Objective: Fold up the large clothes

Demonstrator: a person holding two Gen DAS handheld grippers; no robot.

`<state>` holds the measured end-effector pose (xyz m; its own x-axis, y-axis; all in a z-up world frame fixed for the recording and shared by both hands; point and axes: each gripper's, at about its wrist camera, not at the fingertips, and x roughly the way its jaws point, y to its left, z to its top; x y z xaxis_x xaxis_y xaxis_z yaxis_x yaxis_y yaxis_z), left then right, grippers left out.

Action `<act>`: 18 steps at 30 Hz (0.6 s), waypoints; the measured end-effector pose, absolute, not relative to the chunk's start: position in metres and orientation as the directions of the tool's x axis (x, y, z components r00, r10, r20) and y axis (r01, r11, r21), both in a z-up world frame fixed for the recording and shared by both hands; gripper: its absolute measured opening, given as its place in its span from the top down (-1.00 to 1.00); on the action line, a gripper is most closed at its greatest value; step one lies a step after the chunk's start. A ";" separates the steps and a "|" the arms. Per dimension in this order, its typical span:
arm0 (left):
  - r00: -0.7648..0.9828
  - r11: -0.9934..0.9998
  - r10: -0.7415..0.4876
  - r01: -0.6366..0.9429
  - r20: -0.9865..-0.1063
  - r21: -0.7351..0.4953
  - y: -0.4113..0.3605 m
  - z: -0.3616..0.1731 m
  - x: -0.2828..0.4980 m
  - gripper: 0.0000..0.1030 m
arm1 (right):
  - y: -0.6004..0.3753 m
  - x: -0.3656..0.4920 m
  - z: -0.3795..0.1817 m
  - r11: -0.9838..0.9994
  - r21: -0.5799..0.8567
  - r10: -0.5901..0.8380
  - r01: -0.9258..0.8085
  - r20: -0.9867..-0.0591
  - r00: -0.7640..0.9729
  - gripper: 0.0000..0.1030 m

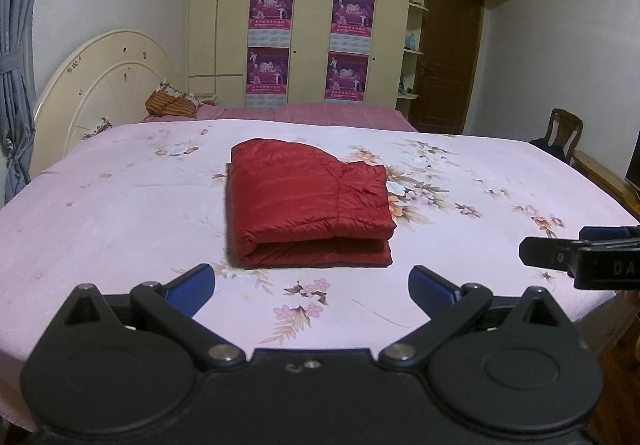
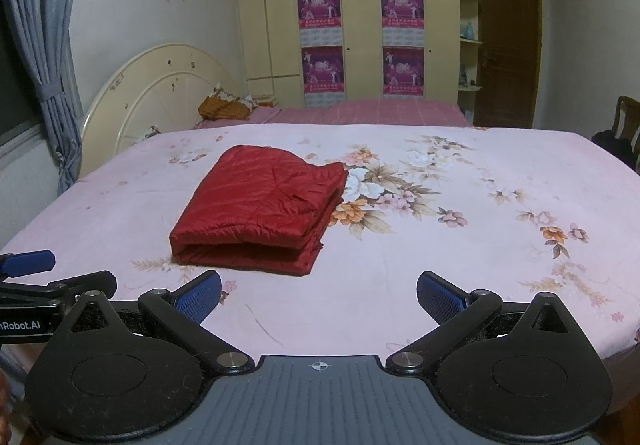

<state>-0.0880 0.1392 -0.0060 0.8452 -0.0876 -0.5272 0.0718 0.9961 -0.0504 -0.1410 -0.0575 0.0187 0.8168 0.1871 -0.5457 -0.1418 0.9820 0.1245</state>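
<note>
- I have the red jacket [image 1: 310, 207] lying on the floral bedspread [image 1: 120, 213], already doubled into a thick rectangular packet, roughly mid-bed and apart from both tools.
- My left gripper [image 1: 312, 285] hovers over the near edge of the bed with its jaws spread wide and nothing between them; the packet sits straight ahead of it, just past the blue fingertips [image 1: 192, 287].
- My right gripper [image 2: 318, 295] is likewise wide open and empty, and from its wrist view the jacket lies ahead but off to the left of the jaw gap.
- So the left tool is the one lined up with the packet; the right would have to swing inward to reach it.
- The rolled fold faces me — a rounded lip along the near side with a dark slot between the upper and lower layers; the looser edges run down the packet's right side.
- The packet looks close to square, slightly longer running away from me, though the fisheye makes that hard to trust.
- My judgement: the folding looks essentially done — if one more fold is wanted, it would be a lift of the near lip, carried away from me over the top.
- The slippery padded cloth may well spring open if pinched by only one layer.
</note>
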 end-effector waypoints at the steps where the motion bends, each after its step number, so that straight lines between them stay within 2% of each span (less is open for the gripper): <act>1: 0.846 0.996 -0.087 0.070 -0.527 -0.051 0.139 -0.006 -0.088 -1.00 | -0.058 -0.140 0.019 0.982 0.124 0.188 -0.143 -0.547 0.816 -0.99; 18: 0.845 0.995 -0.103 0.091 -0.524 -0.048 0.140 -0.004 -0.086 -1.00 | -0.058 -0.134 0.017 0.981 0.128 0.193 -0.146 -0.552 0.811 -0.99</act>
<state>-0.0863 0.1402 -0.0042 0.8455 -0.1028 -0.5241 0.0913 0.9947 -0.0477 -0.1337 -0.0583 0.0166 0.8113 0.1926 -0.5519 -0.1461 0.9810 0.1276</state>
